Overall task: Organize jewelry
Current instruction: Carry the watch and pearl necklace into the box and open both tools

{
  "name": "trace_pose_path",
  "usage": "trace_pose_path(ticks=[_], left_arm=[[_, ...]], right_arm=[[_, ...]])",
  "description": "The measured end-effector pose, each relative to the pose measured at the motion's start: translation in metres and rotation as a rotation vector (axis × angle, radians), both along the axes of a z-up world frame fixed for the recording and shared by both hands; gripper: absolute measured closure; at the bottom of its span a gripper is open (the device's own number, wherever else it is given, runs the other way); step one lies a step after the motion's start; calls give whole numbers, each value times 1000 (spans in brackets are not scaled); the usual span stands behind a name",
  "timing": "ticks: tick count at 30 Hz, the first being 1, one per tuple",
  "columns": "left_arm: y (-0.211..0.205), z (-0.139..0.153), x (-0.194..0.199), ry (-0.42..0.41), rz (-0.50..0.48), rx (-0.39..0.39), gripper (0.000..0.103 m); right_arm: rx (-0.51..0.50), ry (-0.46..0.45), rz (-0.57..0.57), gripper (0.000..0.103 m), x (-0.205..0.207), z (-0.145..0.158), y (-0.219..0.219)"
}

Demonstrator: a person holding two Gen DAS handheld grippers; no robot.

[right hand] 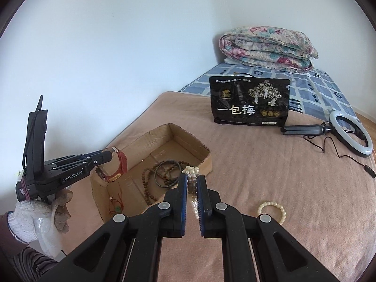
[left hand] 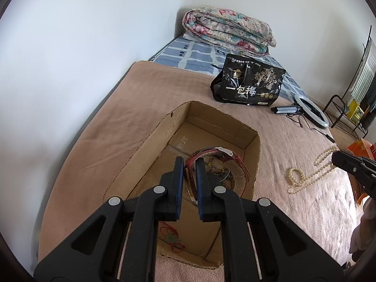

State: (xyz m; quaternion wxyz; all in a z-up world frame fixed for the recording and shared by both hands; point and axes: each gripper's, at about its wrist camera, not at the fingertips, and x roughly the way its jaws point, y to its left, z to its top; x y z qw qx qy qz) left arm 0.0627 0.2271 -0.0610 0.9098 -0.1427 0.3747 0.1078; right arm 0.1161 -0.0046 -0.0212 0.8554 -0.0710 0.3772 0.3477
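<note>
We have the left hand-held gripper (left hand: 189, 162) clamped on the red watch (left hand: 218, 158) above the cardboard box (left hand: 150, 141), right hand-held gripper (right hand: 192, 180) pinching the pearl necklace (right hand: 191, 170) over the bed (right hand: 282, 176)

Right gripper (right hand: 192, 189) clamps a cream pearl bead strand (right hand: 191, 171) above the pink blanket (right hand: 270, 176). Left gripper (right hand: 110, 156) holds a red strap watch (right hand: 118, 164) over the open brown cardboard box (right hand: 202, 162). Brown wooden bead necklace (right hand: 150, 183) lies inside. Small pearl bracelet (right hand: 272, 211) lies on blanket, right.
</note>
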Motion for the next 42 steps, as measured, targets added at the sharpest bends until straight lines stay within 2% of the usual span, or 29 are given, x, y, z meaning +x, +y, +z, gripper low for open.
trace_pose_path(ticks=[17, 30, 36, 38, 39, 40, 41, 42], left_arm=[[36, -24, -15, 53, 47, -18, 95], [39, -43, -13, 111, 47, -26, 95], [40, -43, -14, 109, 47, -42, 93], [41, -43, -14, 109, 53, -36, 91], [41, -43, -14, 110, 53, -39, 87], [41, -43, -14, 107, 54, -40, 81], [41, -42, -14, 101, 57, -41, 76], [41, -41, -14, 94, 58, -41, 65]], right_arm=[[26, 27, 103, 97, -13, -16, 73], [-27, 61, 133, 97, -13, -41, 92], [-35, 77, 125, 95, -11, -46, 92], [-34, 77, 118, 80, -11, -46, 90], [-33, 71, 110, 64, -10, -46, 90], [-35, 62, 100, 51, -11, -45, 89], [-36, 53, 91, 45, -11, -44, 88], [-36, 46, 83, 36, -11, -42, 86]])
